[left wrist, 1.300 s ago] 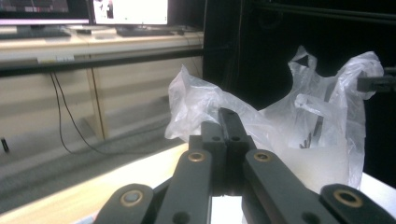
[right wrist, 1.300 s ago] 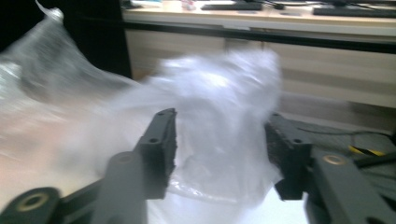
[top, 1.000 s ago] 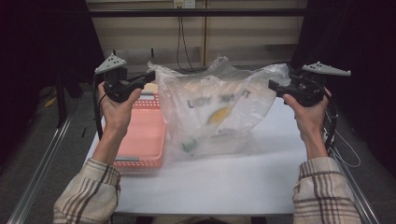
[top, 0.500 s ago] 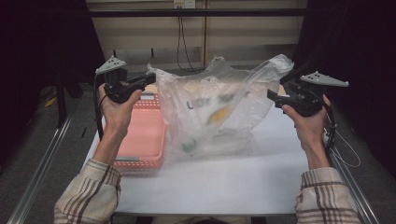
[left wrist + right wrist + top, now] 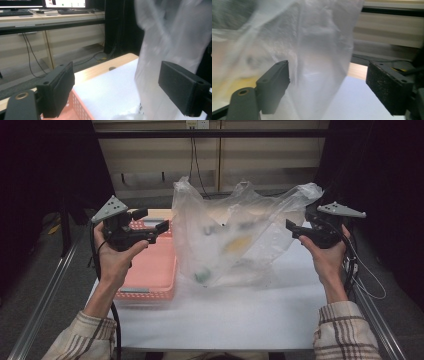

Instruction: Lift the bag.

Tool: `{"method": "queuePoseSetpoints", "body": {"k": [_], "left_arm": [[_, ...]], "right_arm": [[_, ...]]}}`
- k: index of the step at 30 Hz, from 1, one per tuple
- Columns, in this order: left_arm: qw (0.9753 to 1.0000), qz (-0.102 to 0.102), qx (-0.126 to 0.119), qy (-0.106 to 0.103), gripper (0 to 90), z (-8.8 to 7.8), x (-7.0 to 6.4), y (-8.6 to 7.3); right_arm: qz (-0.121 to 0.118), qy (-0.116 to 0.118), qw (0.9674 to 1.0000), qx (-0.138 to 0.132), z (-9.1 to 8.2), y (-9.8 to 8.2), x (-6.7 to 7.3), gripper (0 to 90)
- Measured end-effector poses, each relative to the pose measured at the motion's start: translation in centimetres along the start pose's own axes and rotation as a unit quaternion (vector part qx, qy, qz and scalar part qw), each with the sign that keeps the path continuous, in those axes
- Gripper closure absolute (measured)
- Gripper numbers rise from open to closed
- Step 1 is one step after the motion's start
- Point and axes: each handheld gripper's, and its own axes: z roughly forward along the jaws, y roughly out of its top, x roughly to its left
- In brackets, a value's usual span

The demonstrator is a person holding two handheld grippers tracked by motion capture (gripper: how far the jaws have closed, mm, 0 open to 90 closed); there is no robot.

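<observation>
A clear plastic bag stands slumped on the white table, its mouth upward. A yellow item and a green item show blurred through it. My left gripper is open, held in the air just left of the bag's upper edge. In the left gripper view the bag rises behind the right jaw of the open gripper. My right gripper is open at the bag's right top corner. In the right gripper view a fold of the bag hangs between the spread jaws of that gripper.
A pink mesh basket lies on the table left of the bag, under my left hand; its corner shows below the left gripper. Metal rails run along both table sides. Cables trail off the right edge.
Both grippers have pulled away from the bag's top corners, the left to the left and the right outward. The bag now stands taller and looser, no longer stretched between them.
</observation>
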Motion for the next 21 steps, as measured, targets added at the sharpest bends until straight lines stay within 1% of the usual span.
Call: {"method": "queuePoseSetpoints", "body": {"k": [1,2,5,8,9,10,11,12,14,16,17,19,21], "left_arm": [[1.0,0.003,0.004,0.002,13.1,-0.2,-0.1,-0.3],[1.0,0.004,0.005,0.004,13.1,-0.2,-0.1,-0.7],[0.9999,0.007,0.014,0.006,12.2,-0.2,-0.2,-1.8],[0.9995,0.005,0.029,0.009,11.7,0.4,0.1,-3.1],[0.9992,0.006,0.037,0.011,11.7,0.7,0.1,-3.5],[0.999,0.006,0.043,0.011,11.2,0.9,0.2,-3.9],[0.9988,0.003,0.048,0.011,11.2,1.1,0.2,-4.3],[0.9985,0.006,0.053,0.011,11.2,1.2,0.3,-4.6],[0.998,0.005,0.062,0.013,11.2,1.4,0.3,-5.2],[0.9974,0.008,0.069,0.017,11.2,1.3,0.4,-5.8],[0.9974,0.008,0.069,0.017,11.2,1.3,0.4,-5.8],[0.9972,0.006,0.072,0.021,11.2,1.2,0.4,-6.2],[0.997,0.007,0.074,0.025,11.2,0.9,0.5,-6.5]], "right_arm": [[0.003,-0.002,1.0,0.005,0.5,-0.1,-0.2,20.0],[0.003,-0.002,1.0,0.005,0.5,-0.1,-0.2,21.0],[0.004,-0.006,0.9999,0.01,1.9,-0.4,-0.2,24.3],[0.009,-0.006,0.9996,0.025,3.3,-0.9,-0.1,25.5],[0.009,-0.006,0.9996,0.025,3.3,-0.9,-0.1,25.5],[0.007,-0.01,0.9995,0.03,4.0,-1.3,0.0,26.5],[0.007,-0.01,0.9995,0.03,4.0,-1.3,0.0,26.5],[0.01,-0.006,0.9995,0.03,4.1,-1.4,0.1,26.1],[0.015,0.004,0.9996,0.026,4.0,-1.9,0.1,24.7],[0.018,0.016,0.9995,0.02,3.3,-2.3,0.1,23.9],[0.018,0.016,0.9995,0.02,3.3,-2.3,0.1,23.9],[0.016,0.018,0.9996,0.017,2.2,-2.9,0.1,22.5],[0.019,0.028,0.9994,0.011,1.0,-3.5,0.1,22.0]]}}
